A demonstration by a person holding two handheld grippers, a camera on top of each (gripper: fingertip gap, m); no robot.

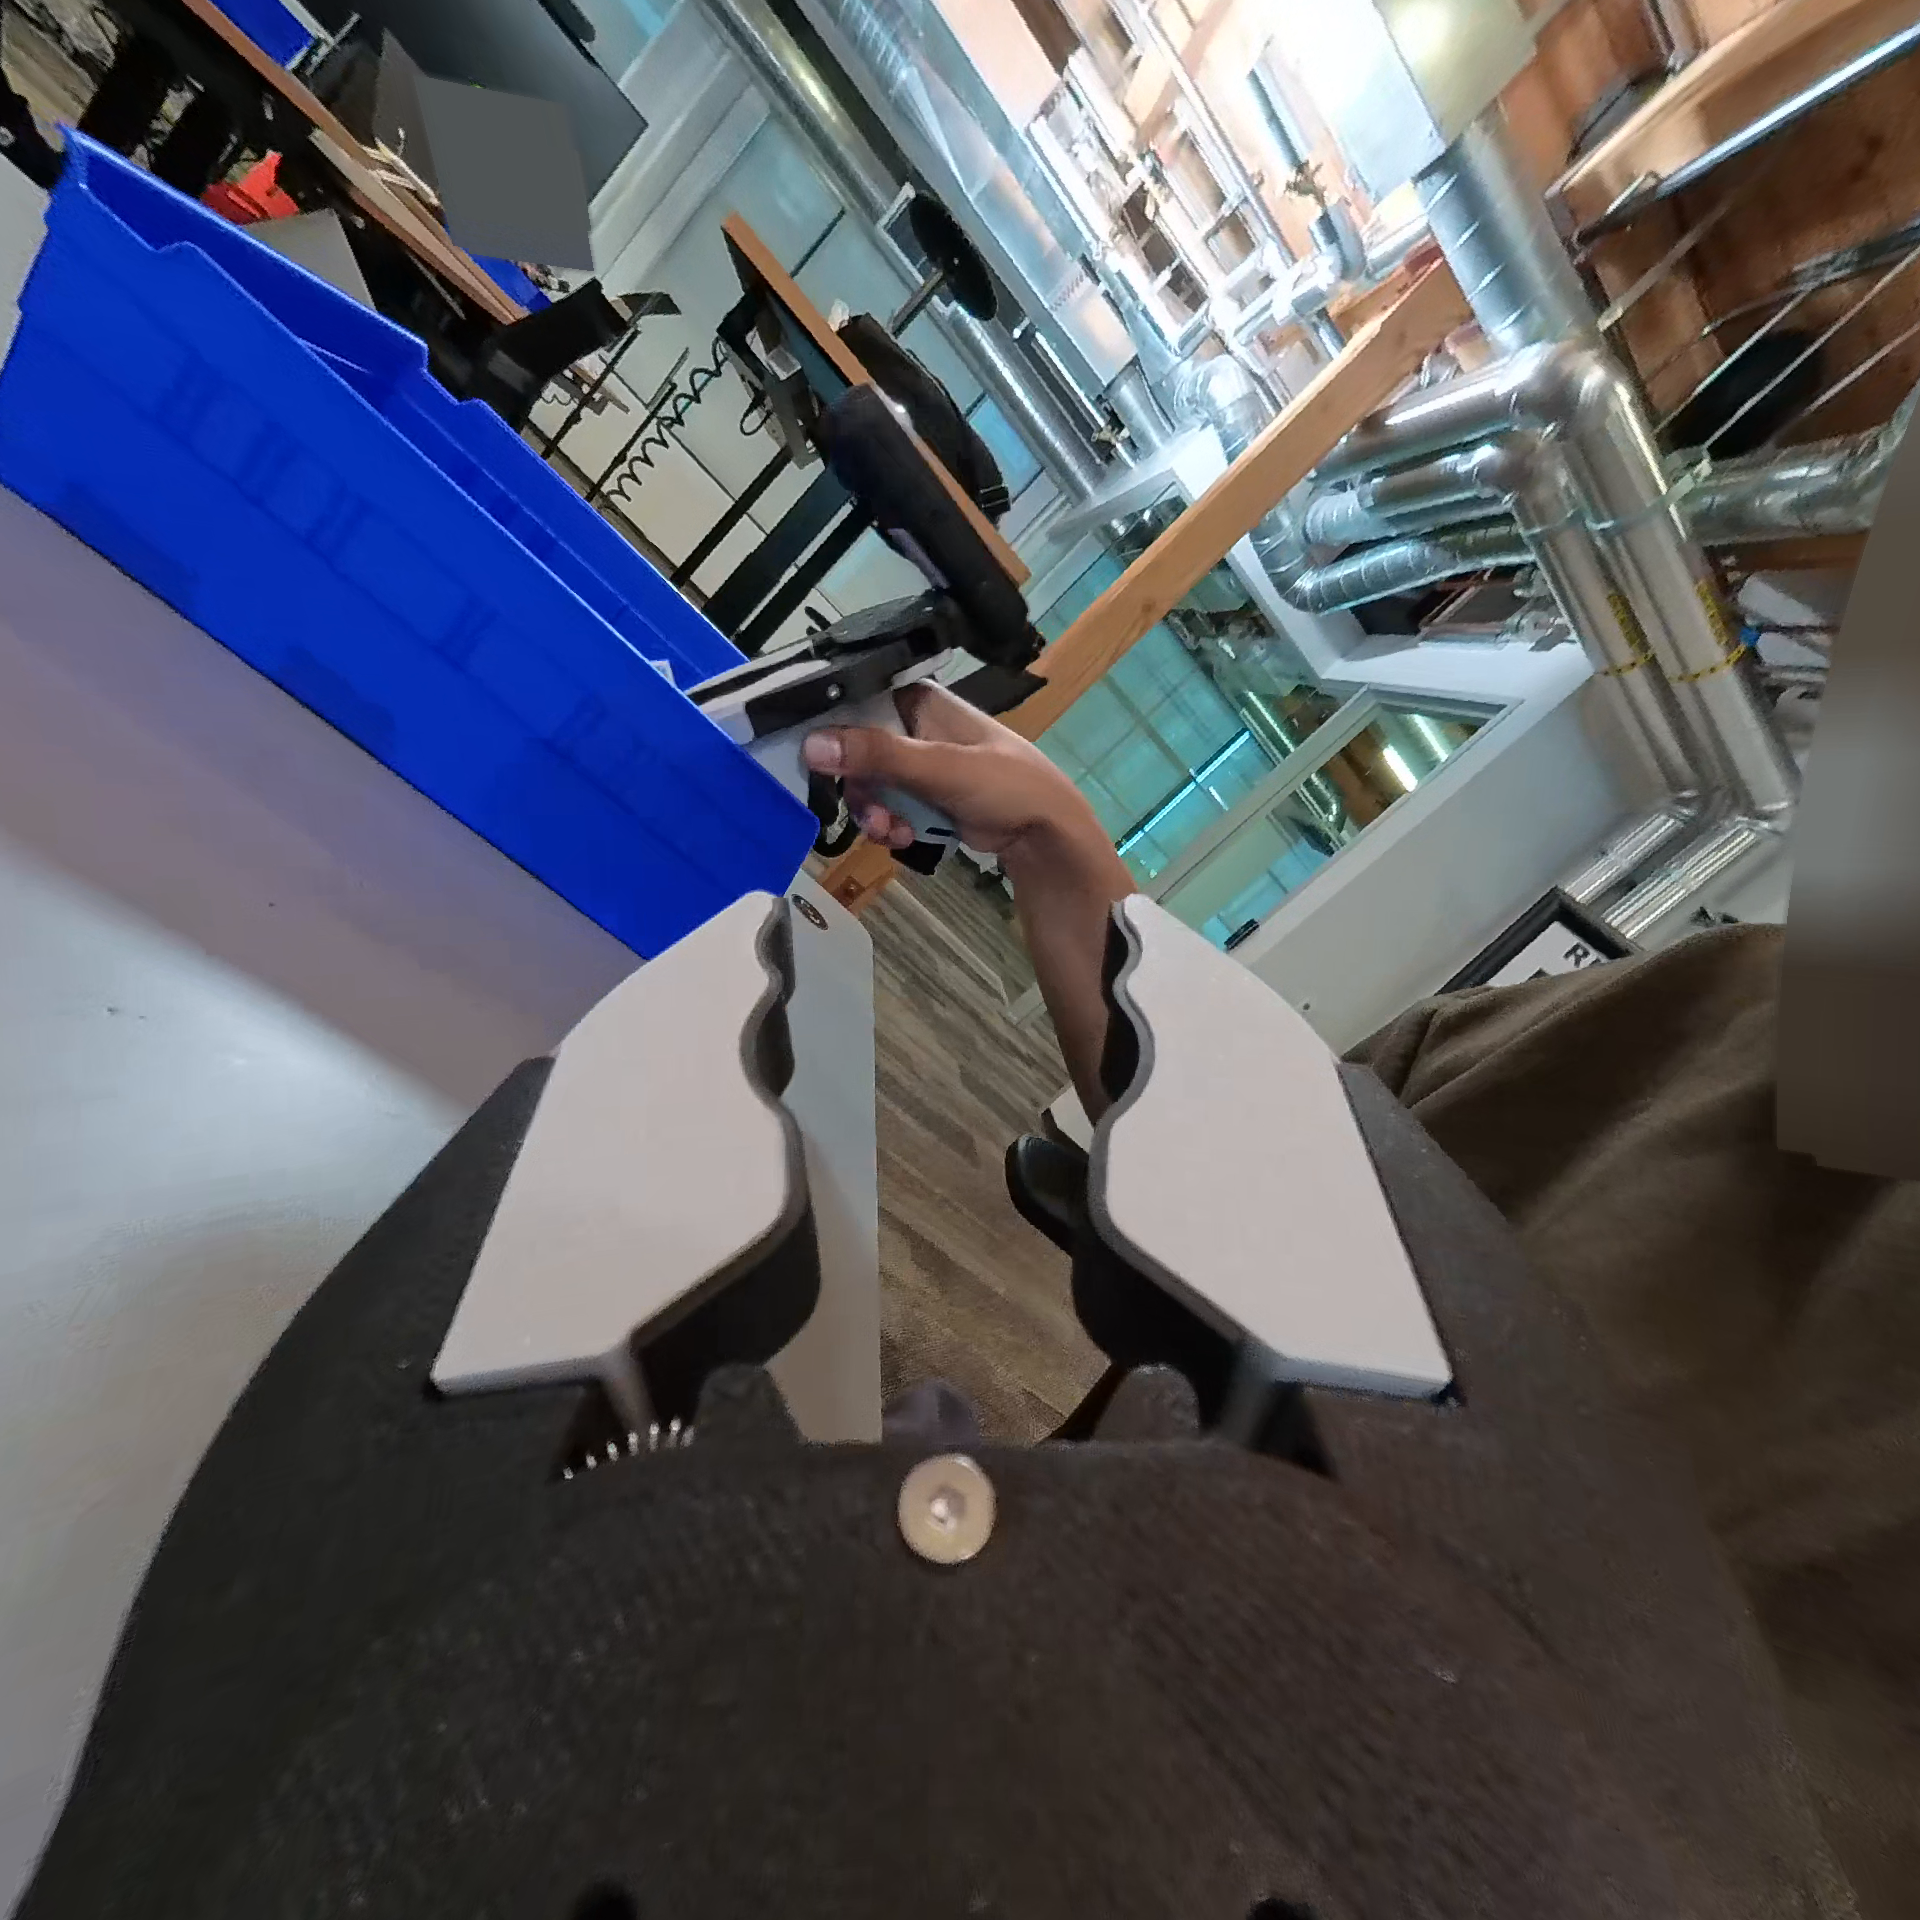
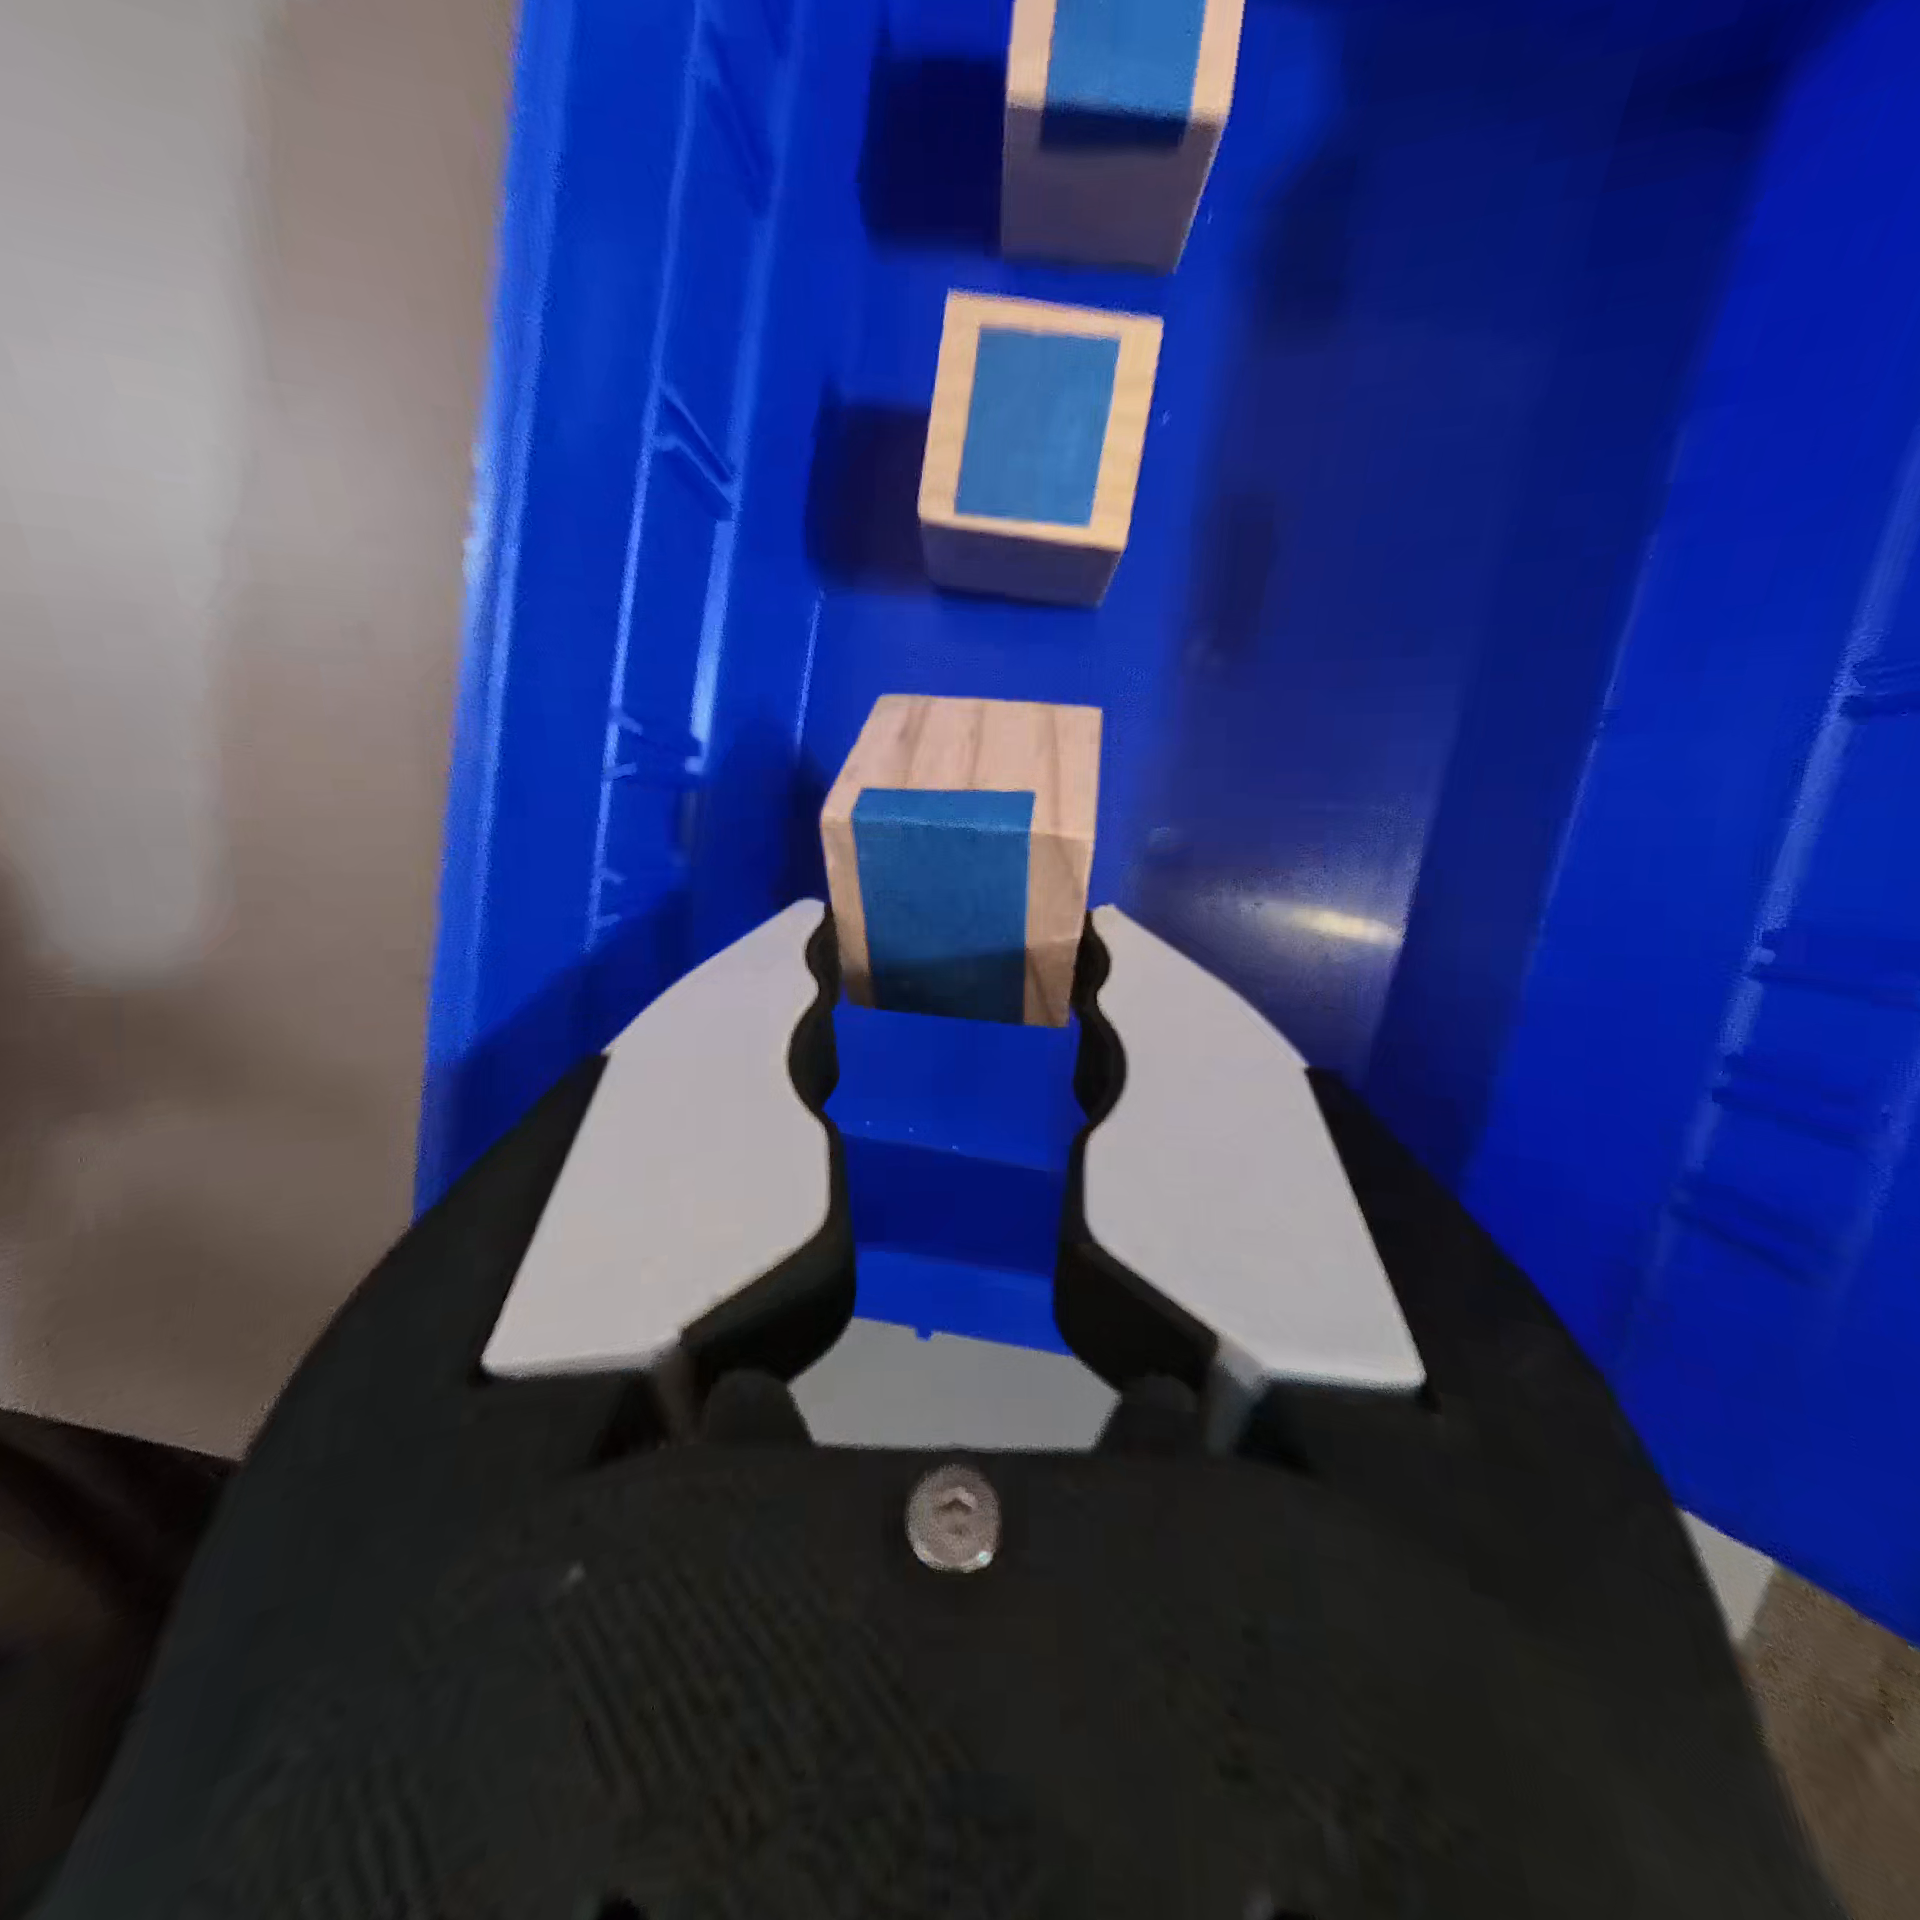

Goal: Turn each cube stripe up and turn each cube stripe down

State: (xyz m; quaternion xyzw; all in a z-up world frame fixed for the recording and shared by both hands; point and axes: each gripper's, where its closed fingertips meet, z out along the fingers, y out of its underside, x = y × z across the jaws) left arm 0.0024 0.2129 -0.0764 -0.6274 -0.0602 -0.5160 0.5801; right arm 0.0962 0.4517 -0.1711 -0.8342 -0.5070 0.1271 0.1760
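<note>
Three wooden cubes with blue stripes lie in a row inside a blue bin (image 2: 1351, 727). My right gripper (image 2: 956, 935) is shut on the nearest cube (image 2: 966, 831), its stripe facing the camera and its bare wood face up. The middle cube (image 2: 1039, 436) and the far cube (image 2: 1117, 114) show their stripes on top. My left gripper (image 1: 945, 925) is open and empty, held beside the bin's outer wall (image 1: 343, 540), pointing across the room. The right gripper (image 1: 831, 686) also shows in the left wrist view, held by a hand (image 1: 935, 769) over the bin's corner.
The bin stands on a grey table (image 1: 156, 1039). A brown sleeve (image 1: 1621, 1195) fills the right of the left wrist view. Desks, a chair and pipes stand far behind. The grey tabletop (image 2: 208, 520) lies left of the bin in the right wrist view.
</note>
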